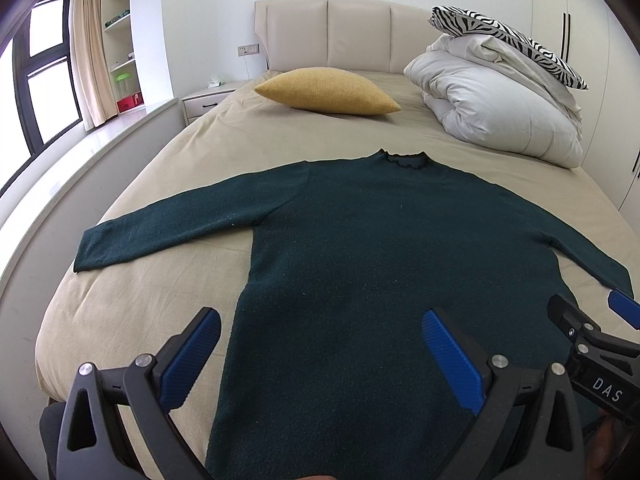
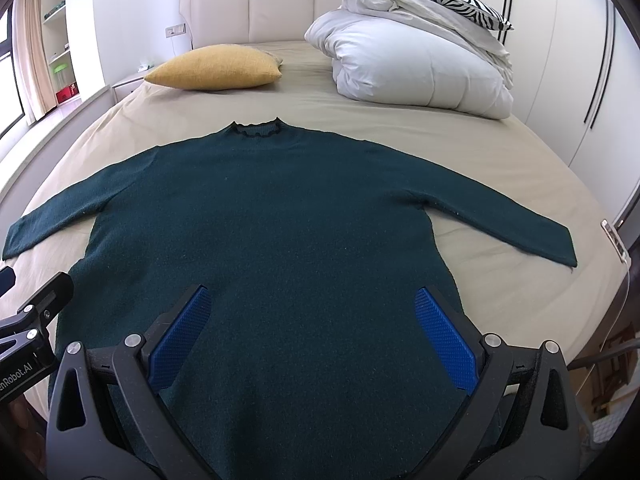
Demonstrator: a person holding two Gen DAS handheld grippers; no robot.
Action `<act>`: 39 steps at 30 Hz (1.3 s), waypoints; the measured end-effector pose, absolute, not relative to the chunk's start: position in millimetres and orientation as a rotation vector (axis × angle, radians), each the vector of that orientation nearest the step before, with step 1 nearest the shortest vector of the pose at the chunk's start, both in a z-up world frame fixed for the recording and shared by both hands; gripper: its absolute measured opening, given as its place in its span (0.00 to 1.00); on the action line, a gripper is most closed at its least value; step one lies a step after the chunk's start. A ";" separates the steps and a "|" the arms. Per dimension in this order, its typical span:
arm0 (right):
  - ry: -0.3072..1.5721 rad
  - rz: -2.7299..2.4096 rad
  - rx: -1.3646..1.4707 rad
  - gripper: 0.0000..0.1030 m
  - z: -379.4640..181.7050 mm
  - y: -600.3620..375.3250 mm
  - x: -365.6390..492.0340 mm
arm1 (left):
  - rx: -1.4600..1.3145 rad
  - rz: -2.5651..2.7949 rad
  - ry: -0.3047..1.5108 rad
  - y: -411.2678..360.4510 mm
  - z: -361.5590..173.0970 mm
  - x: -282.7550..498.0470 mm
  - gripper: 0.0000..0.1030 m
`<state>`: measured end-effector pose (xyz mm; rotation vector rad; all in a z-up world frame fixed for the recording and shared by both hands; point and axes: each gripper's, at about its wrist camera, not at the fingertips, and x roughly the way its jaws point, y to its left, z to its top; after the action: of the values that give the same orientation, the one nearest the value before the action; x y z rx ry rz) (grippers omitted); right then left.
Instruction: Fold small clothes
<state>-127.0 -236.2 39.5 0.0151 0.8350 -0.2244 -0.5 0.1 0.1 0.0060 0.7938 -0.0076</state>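
I've got the green sweater (image 2: 272,216) spread flat on the bed (image 2: 500,152), sleeves out for folding, left gripper (image 1: 320,344) and right gripper (image 2: 312,320) fingers spread apart, empty above the hem.

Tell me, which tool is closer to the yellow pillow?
Left, probably. The left tool sits on the yellow pillow's side of the sweater; the right tool hovers farther over, nearer the white duvet.
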 end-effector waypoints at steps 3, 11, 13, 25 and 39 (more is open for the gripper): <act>0.835 -0.225 0.014 1.00 39.4 -236.1 -127.0 | 0.006 -0.008 0.794 0.2 0.0 -0.4 1.00; 0.835 -0.226 0.015 1.00 39.4 -235.4 -127.3 | 0.006 -0.008 0.795 0.1 0.0 -0.4 1.00; 0.836 -0.225 0.015 1.00 39.6 -235.0 -127.0 | 0.005 -0.008 0.795 0.2 0.1 -0.4 1.00; 0.839 -0.225 0.013 1.00 36.8 -236.4 -126.2 | 0.005 -0.008 0.796 0.3 0.1 -0.4 1.00; 0.841 -0.225 0.014 1.00 35.8 -237.0 -126.2 | 0.003 -0.008 0.797 0.3 0.0 -0.3 1.00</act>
<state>-126.2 -237.0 35.8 0.0136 0.8414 -0.2254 -0.3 0.3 0.0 0.0034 0.7972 -0.0085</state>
